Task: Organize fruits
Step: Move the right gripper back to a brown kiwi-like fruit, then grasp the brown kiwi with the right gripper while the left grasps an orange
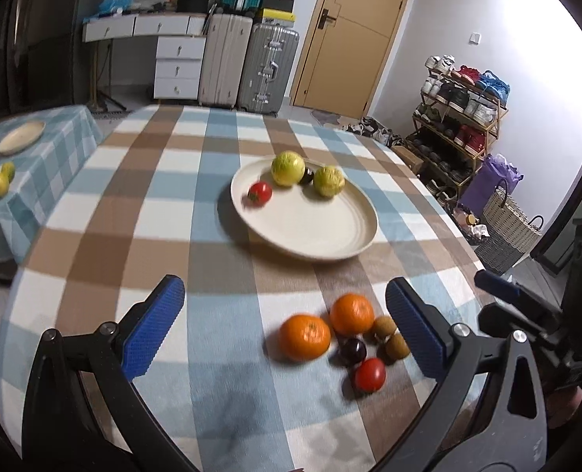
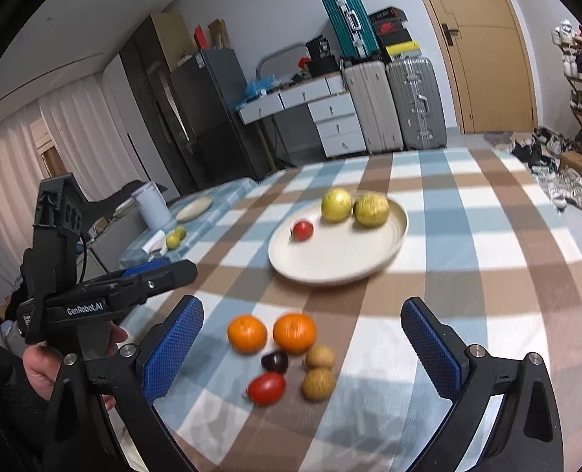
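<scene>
The left claw hangs above the near part of the checked worktop, its blue pads spread wide apart with nothing between them. The right claw is likewise spread apart and empty, hovering over the loose fruit at the near edge.

That loose group lies on the cloth near both claws: 2 oranges side by side, a dark plum just near of them, 2 brown kiwis to the right of the plum, and a red tomato nearest of all. None of them is touched by either claw.

Farther off, toward the middle of the worktop, sits a cream plate. On its far side rest 2 yellow-green fruits, with a small dark fruit between them in the left wrist view; a second red tomato lies at the plate's left rim.

On a smaller side table at far left are another plate and 2 more yellow-green fruits.
</scene>
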